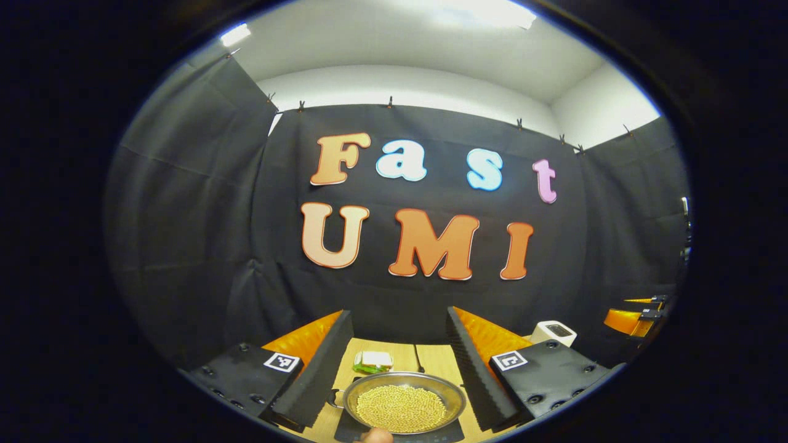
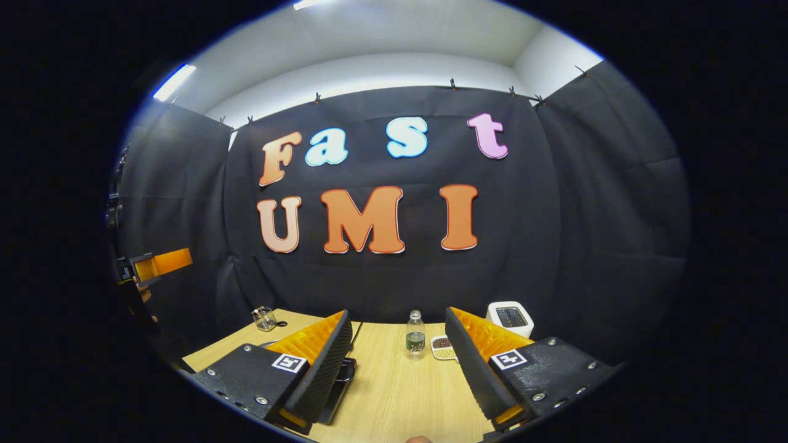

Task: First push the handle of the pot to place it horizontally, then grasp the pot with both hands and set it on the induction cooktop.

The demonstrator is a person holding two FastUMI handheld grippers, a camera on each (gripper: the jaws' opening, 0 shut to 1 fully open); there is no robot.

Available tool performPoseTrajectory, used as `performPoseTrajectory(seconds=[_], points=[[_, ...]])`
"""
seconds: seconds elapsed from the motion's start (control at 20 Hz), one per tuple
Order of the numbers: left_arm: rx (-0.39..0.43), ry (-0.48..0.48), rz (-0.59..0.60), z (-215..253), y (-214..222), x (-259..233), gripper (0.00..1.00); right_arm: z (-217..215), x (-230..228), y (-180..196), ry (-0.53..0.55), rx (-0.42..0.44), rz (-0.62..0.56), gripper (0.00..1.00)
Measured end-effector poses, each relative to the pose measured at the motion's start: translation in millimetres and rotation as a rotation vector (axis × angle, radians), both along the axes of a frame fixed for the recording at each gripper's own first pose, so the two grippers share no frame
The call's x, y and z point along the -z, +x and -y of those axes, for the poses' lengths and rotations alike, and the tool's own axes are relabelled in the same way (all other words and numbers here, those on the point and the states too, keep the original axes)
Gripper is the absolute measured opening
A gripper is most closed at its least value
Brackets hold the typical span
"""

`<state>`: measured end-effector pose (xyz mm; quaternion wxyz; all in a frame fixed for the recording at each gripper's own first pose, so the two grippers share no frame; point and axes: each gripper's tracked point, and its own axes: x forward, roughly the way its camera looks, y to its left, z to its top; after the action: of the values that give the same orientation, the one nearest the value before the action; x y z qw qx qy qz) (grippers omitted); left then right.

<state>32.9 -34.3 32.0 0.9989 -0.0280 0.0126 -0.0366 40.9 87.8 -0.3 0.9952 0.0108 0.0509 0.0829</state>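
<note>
Pot [image 1: 403,403] sits at the bottom centre of the left gripper view, a shallow metal pan full of small yellow grains, and it rests on a dark flat slab that I take to be the induction cooktop [image 1: 452,432]. A small loop handle [image 1: 335,399] shows at its left rim; a long handle I cannot find.

The left gripper [image 1: 398,354] has its fingers wide apart, holding nothing, and the pot appears low between them. In the right gripper view the right gripper [image 2: 399,363] is also spread open and empty, over the bare wooden table [image 2: 400,394]. A dark object lies partly hidden behind its finger at the lower left; I cannot tell what it is.

Beyond, a small bottle [image 2: 415,335] and a little dish [image 2: 441,346] stand near the table's far edge, and a white box [image 2: 510,317] is at the right.

My judgement: since the pot seems already on the cooktop and both grippers are free and raised, the placing looks finished or nearly so. The next move would only need to check that the pot lies centred, then keep both grippers clear of the rim so the grains do not spill.
</note>
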Motion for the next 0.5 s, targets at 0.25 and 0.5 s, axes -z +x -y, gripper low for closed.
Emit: performPoseTrajectory(seconds=[0.25,0.5], points=[[-0.043,-0.025,0.064,-16.0,-16.3,-27.7,0.99,28.0,-33.7,-22.1,-0.019,0.055,0.080,0.93],[-0.066,-0.034,0.026,-21.5,-14.9,-15.7,0.99,31.1,-32.1,-29.5,-0.011,0.062,0.083,0.93]])
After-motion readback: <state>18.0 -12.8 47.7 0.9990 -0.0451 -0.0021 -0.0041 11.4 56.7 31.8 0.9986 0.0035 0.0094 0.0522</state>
